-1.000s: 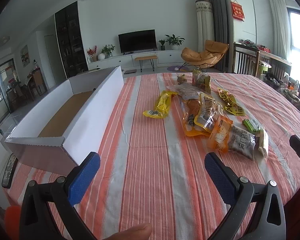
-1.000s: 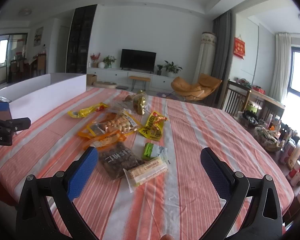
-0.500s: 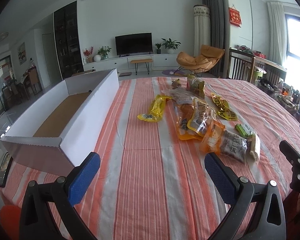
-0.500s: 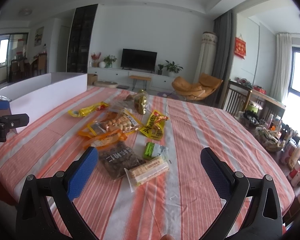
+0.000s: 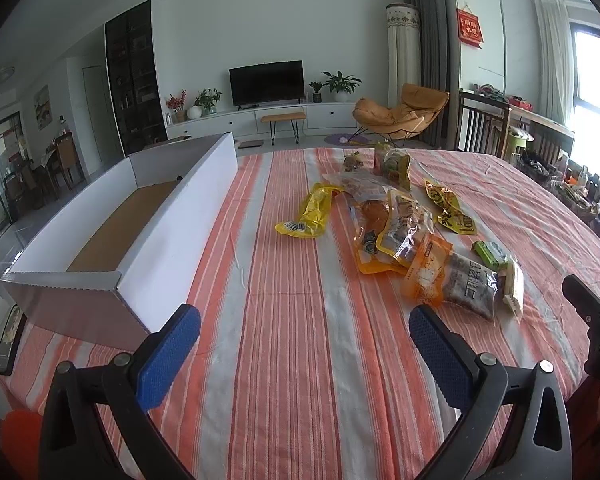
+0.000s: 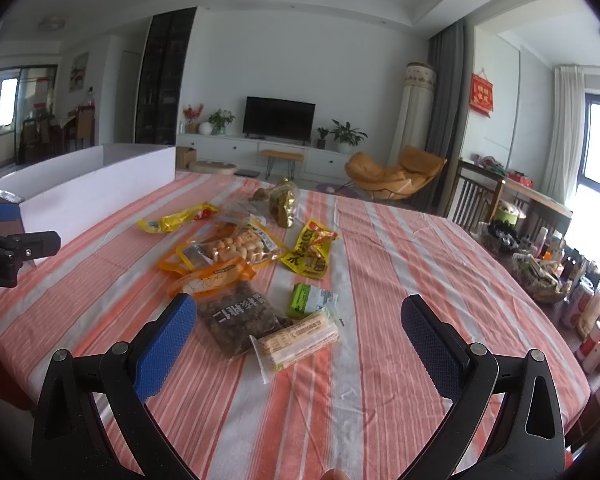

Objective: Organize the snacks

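My right gripper (image 6: 296,330) has edged forward and lower over the striped tablecloth (image 6: 400,272): the dark nut packet (image 6: 238,320) and the long biscuit pack (image 6: 300,338) now sit nearer, between its wide-spread fingers. My left gripper (image 5: 304,344) has tilted down and swung right, and the white box (image 5: 172,220) shows from higher. My thumb has left the left view's near edge.

Cloth, cardboard and glossy plastic

The surface (image 6: 380,280) wears a woven striped cloth, matt and slightly creased. Left of it, the box (image 5: 172,236) is smooth white cardboard with a raw brown floor. The snack packets (image 6: 236,248) are shiny plastic film. The gripper pads (image 6: 164,344) are blue, rough-textured rubber on matt black plastic.
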`<state>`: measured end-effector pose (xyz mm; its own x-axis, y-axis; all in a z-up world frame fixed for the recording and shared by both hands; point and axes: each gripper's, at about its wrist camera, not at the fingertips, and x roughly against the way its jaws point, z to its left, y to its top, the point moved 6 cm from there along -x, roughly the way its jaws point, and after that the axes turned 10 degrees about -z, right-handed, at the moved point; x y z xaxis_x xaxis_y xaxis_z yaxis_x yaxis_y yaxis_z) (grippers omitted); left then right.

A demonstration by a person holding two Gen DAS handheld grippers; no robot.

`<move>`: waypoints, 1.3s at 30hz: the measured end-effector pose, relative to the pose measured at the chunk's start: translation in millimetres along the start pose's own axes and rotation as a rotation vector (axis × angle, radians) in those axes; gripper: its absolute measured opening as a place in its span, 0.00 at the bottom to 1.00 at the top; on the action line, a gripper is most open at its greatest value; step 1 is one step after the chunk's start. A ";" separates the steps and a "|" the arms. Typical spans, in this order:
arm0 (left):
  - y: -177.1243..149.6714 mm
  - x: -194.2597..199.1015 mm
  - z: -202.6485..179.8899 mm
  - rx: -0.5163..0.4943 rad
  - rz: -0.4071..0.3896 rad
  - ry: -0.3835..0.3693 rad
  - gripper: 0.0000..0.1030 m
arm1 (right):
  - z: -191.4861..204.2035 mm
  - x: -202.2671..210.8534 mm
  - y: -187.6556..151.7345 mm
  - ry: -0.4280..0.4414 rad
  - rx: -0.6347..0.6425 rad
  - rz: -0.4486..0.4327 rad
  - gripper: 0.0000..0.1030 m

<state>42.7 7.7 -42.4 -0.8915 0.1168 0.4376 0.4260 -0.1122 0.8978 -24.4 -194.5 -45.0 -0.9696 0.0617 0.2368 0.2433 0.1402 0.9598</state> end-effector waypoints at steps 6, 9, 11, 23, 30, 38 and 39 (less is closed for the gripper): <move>-0.2 0.2 1.3 0.002 0.002 0.001 1.00 | 0.1 0.0 -0.1 0.000 0.001 0.000 1.00; -0.7 0.4 1.0 0.000 0.005 0.002 1.00 | -0.2 0.2 -0.1 0.000 0.001 0.000 1.00; -0.8 0.5 0.9 -0.001 0.006 0.003 1.00 | -0.1 0.1 0.0 0.000 -0.001 0.000 1.00; -2.7 1.4 -1.7 -0.029 0.002 0.016 1.00 | -8.3 -2.7 -4.1 -0.011 -0.033 0.004 1.00; -13.9 -11.0 1.7 -0.021 0.062 0.016 1.00 | -4.3 -4.2 -5.9 -0.006 -0.019 0.017 1.00; -21.9 -15.9 2.1 -0.021 0.097 0.014 1.00 | -2.8 -5.6 -8.1 -0.001 -0.014 0.026 1.00; -22.2 -16.4 2.3 -0.022 0.099 0.014 1.00 | -2.7 -5.6 -8.2 -0.002 -0.014 0.026 1.00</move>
<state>48.2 10.5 -69.3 -0.8474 0.0902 0.5233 0.5088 -0.1442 0.8487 -21.1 -198.7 -53.8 -0.9629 0.0667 0.2616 0.2682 0.1243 0.9553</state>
